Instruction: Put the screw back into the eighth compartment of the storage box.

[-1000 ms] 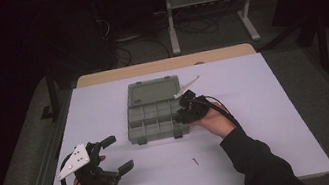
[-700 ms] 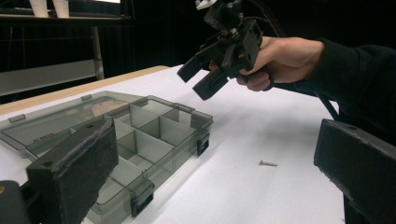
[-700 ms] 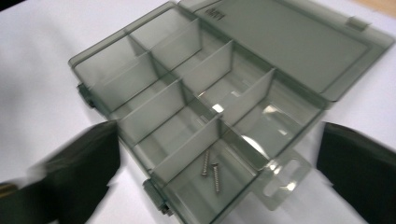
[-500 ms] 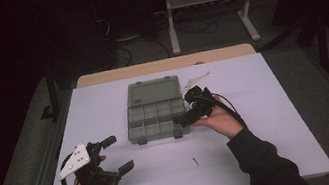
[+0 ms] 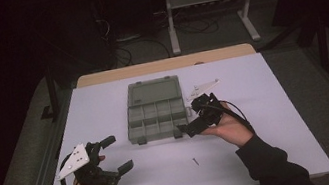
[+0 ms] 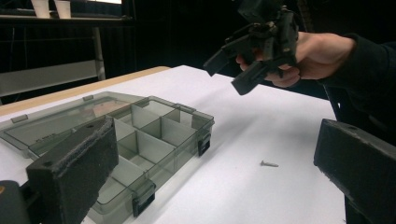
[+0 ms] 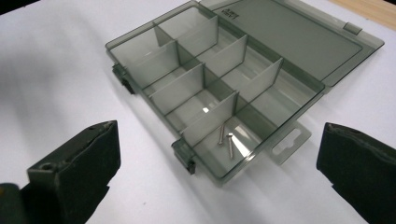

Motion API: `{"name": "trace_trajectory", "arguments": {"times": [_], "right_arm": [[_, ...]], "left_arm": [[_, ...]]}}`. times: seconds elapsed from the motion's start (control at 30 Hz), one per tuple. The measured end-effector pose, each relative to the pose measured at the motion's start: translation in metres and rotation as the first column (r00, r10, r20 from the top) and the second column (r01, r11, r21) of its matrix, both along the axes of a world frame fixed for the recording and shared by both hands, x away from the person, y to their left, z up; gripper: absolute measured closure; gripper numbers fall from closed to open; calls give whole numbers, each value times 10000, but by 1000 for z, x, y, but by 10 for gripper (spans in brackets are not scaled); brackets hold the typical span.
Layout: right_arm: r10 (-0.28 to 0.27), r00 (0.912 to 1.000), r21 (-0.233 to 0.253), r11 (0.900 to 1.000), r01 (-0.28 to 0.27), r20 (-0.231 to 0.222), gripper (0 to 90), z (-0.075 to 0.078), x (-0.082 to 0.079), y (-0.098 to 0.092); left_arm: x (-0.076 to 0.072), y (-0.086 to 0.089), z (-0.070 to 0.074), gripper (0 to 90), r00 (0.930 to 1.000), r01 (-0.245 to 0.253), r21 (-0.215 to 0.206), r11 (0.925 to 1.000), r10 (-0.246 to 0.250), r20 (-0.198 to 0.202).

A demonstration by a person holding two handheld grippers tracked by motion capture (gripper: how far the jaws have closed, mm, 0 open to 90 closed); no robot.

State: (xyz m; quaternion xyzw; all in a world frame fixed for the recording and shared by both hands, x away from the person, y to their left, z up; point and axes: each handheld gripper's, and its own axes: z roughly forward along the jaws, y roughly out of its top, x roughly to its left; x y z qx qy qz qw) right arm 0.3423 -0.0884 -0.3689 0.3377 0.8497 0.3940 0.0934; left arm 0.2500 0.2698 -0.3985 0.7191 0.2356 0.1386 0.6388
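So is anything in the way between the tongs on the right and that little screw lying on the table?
Nothing visible. The screw lies alone on the bare white table, in front of the open organizer box. The right tongs are open, held above the table beside the box, with open space between them and the screw.
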Motion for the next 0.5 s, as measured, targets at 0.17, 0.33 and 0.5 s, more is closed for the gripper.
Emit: {"name": "trace_trajectory", "arguments": {"times": [0.17, 0.33, 0.5], "right_arm": [[60, 10000, -48, 10000, -61, -76, 0, -1, -12, -2], [230, 9996, -79, 9997, -231, -135, 0, -5, -21, -5], [345, 9992, -107, 9993, -347, -178, 1, -8, -30, -6]], "left_arm": [[0, 0, 0, 0, 10000, 7, 11, 10000, -7, 48], [-1, 0, 0, 0, 10000, 10, 0, 10000, -10, -7], [-1, -1, 0, 0, 10000, -19, -32, 10000, 19, -69]]}}
